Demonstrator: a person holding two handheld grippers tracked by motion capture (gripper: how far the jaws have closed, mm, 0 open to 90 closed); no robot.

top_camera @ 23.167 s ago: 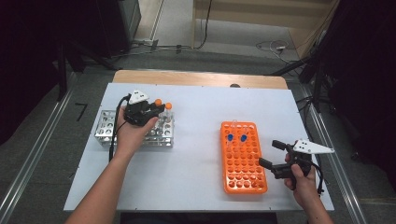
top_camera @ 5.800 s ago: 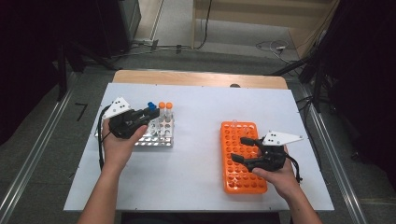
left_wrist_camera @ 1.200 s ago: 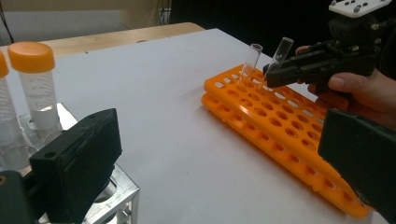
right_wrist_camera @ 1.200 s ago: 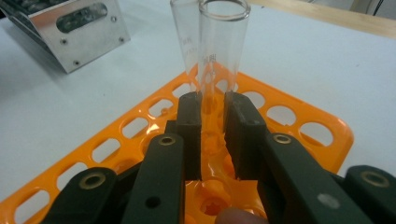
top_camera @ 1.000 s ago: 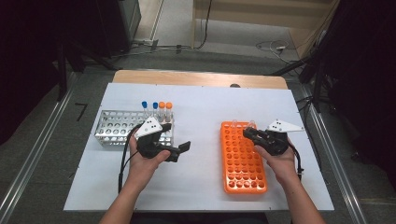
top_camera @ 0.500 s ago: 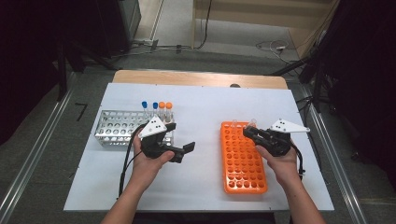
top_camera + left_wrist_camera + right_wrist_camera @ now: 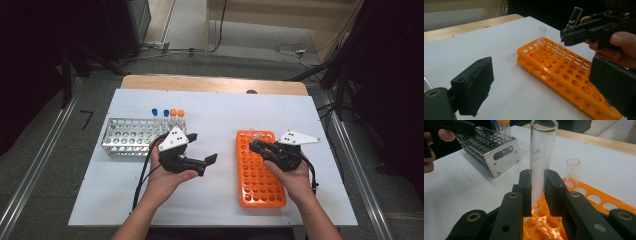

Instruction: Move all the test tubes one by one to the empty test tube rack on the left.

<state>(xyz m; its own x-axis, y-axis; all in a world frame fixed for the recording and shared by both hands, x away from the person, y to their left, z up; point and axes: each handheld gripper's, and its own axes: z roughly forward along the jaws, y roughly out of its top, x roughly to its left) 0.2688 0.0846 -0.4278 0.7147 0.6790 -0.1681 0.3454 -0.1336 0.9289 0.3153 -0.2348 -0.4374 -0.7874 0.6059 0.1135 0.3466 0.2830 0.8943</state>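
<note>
**Inspector A:** Two racks sit on the flat white table (image 7: 220, 115). Largest first: the orange rack (image 7: 260, 170) is moulded plastic, rectangular, two-tiered, with rows of round holes. It lies at the table's right side.

**Inspector B:** Confirmed. The metal rack (image 7: 127, 137) at the left is shiny perforated sheet steel, boxy, with slotted side walls. Four capped tubes (image 7: 167, 117) stand at its far right end, two with blue caps and two with orange.

**Inspector A:** Grippers next. The left gripper (image 7: 202, 152) hovers between the two racks, over bare table. Its blocky, matt black jaws have just been closing slightly, yet they stand wide apart with nothing between them. A grey triangular plate tops the body.

**Inspector B:** The right gripper (image 7: 254, 145) is over the far end of the orange rack. Its jaws are clamped on a clear glass test tube (image 7: 541, 157), a smooth, open-mouthed cylinder with faint printed lettering. The pads press its lower half.

**Inspector A:** Position of that tube?

**Inspector B:** Slightly tilted, its round bottom low over a hole in the orange rack; whether it has entered the hole, I cannot tell.

**Inspector A:** Smallest item: a second empty glass tube (image 7: 541, 37) stands upright in a hole near the rack's far end, just beside the held one.
</note>
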